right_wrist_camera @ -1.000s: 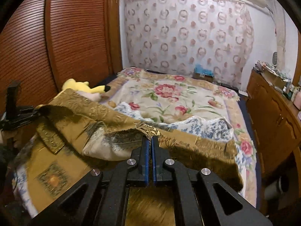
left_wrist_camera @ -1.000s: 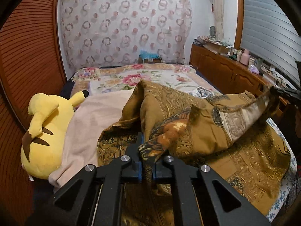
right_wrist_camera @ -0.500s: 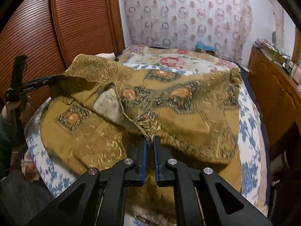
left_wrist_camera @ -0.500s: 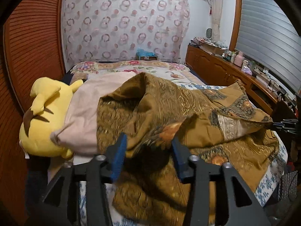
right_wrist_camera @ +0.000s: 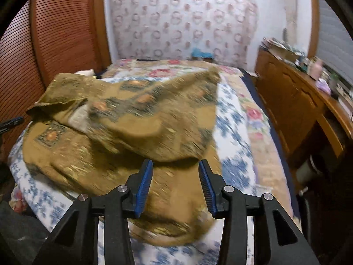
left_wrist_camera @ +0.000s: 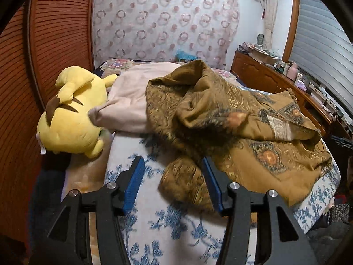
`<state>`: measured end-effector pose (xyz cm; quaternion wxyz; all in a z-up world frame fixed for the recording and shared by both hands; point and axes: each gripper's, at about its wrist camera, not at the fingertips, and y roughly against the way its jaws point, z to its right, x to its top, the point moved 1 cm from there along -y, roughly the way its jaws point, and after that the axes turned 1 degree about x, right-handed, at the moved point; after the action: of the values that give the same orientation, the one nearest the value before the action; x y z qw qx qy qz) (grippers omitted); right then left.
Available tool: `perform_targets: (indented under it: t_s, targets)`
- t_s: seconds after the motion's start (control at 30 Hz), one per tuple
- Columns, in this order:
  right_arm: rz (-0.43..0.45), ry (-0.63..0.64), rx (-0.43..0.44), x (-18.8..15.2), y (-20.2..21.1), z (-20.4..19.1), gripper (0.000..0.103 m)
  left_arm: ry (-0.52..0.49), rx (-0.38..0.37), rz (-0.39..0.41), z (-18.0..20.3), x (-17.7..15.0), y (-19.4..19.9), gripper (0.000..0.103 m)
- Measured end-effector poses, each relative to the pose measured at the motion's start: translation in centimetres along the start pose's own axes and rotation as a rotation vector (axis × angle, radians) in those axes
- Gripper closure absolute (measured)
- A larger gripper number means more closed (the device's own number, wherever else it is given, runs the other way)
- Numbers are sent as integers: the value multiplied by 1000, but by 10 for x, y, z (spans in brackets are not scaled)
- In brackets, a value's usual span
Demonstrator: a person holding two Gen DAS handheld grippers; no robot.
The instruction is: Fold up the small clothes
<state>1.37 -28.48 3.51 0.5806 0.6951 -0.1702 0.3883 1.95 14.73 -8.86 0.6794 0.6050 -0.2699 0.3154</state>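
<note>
A brown-gold patterned garment lies rumpled and partly doubled over on the bed's blue-flowered sheet. It also shows in the right wrist view, blurred by motion. My left gripper is open and empty, its blue pads just short of the garment's near left edge. My right gripper is open and empty, over the garment's near right edge. The other gripper's tip shows at the far right of the left view and the far left of the right view.
A yellow plush toy and a pink blanket lie at the bed's left, by the brown slatted wardrobe. A wooden sideboard with clutter runs along the right. A floral bedspread covers the far bed.
Both grippers have let go of the garment: the left opened about half a second ago, the right just now. The garment has dropped onto the bed, folded over itself. Both grippers have drawn back.
</note>
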Motion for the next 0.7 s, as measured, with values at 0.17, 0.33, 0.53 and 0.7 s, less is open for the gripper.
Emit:
perform_targets:
  t_s: [0.17,0.33,0.53,0.7]
  targets:
    - [-53,-68,3,-13,-10,16,58,34,-4,-34,-13,-8,-9,48]
    - [-88,-78,21,-10,-25,16,58,58,-39,-91,-13,-10,-30,48]
    - [-109,-60,31,-12,-36,17,58,30,-60,-120,-3,-11,-38,53]
    - [-127,-34,29,-12,-33,18,58,18,-59,-128,0,-13,-39,54]
